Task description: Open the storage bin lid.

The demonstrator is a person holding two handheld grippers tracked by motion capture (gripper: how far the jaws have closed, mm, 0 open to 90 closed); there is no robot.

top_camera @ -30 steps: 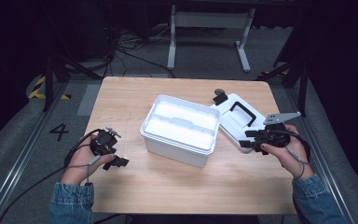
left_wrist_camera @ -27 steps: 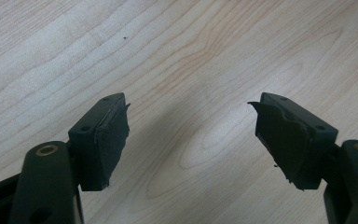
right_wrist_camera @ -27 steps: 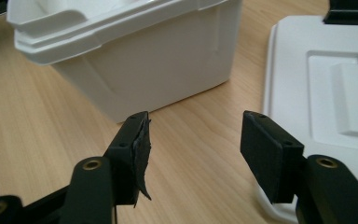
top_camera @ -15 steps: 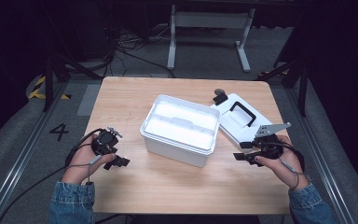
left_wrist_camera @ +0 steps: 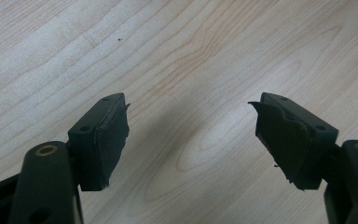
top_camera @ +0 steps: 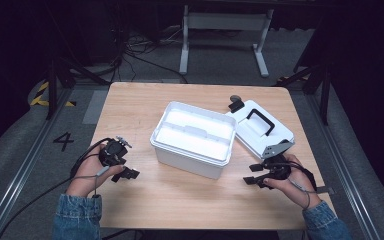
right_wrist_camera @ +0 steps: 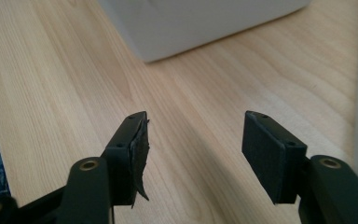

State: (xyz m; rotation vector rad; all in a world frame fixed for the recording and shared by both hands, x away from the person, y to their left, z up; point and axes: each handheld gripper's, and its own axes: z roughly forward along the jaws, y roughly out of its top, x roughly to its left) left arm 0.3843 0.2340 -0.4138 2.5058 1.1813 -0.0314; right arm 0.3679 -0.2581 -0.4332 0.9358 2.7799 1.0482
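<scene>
I see the pale wooden counter (top_camera: pixel 145 200), with the open white plastic box (top_camera: pixel 194 137) mid-counter and its white lid with black handle (top_camera: pixel 260 127) touching its right. My left claw (top_camera: pixel 126 173) and right claw (top_camera: pixel 252 179) flank the box, both spread, empty.

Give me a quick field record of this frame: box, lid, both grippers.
box: white box, open, mid-table
lid: white lid with black handle, flat on the table, against the box's right side
left gripper: left gripper open, empty, over bare wood left of the box
right gripper: right gripper open, empty, low near the lid's front corner, box corner ahead
</scene>
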